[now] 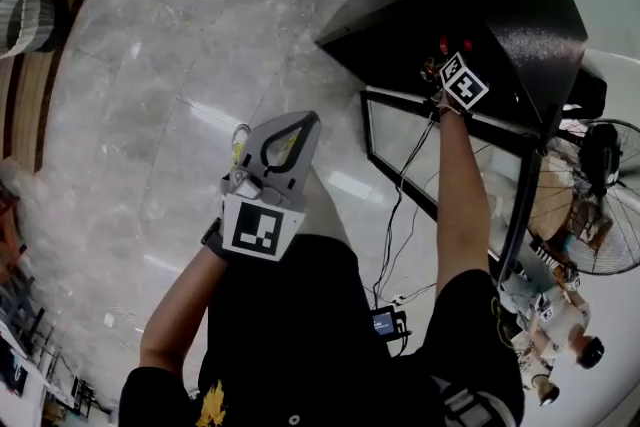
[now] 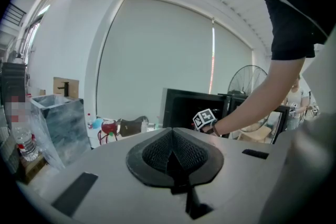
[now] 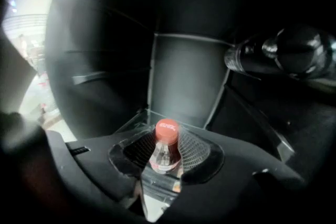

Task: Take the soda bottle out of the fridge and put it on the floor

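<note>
Red-capped soda bottle (image 3: 166, 132) stands upright inside the fridge (image 3: 189, 81), neck clamped by the right gripper (image 3: 167, 145), while the left gripper (image 2: 172, 152) hangs closed, empty, well away.

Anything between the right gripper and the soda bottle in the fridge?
Nothing visible. The neck of the soda bottle already sits between the fingers of the right gripper, which look closed against it. A second, dark bottle lies higher up to the right, clear of the grip.
</note>
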### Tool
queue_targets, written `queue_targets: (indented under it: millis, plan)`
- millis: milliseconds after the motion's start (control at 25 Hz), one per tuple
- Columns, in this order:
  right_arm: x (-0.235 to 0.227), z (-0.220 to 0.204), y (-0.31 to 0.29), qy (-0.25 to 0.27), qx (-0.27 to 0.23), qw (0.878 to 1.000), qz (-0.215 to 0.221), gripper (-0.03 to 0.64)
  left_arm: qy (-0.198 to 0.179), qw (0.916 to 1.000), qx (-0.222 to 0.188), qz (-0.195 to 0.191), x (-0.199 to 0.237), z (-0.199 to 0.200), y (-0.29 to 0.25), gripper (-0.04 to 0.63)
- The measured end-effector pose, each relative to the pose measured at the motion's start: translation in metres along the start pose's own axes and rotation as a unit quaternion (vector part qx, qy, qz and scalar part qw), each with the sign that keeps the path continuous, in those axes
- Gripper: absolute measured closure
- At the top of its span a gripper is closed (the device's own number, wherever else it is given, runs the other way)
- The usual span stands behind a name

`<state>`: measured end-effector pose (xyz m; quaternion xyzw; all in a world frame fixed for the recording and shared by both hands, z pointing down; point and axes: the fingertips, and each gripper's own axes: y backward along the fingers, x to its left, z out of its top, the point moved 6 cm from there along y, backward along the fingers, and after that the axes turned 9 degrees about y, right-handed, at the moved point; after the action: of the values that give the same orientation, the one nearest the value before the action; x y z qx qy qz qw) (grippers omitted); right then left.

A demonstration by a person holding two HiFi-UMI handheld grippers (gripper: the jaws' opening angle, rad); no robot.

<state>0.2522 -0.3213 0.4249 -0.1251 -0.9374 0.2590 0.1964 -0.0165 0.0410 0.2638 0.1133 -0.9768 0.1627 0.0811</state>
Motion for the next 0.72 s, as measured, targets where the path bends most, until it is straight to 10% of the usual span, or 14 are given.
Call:
queue_targets:
  millis: [280,720]
  plan:
    - [0.046,-0.003,0.058,0.105,-0.005,0.986,0.132,0.491,0.002,0.9999,-0.011,0.009,0.016,-0.004,0.011,0.577]
    - [0.116,-0.001,0.103,0.301,0.036,0.914,0.271,0.491,0.012,0.9995,-0.017,0.024,0.039,-0.013,0.023,0.577]
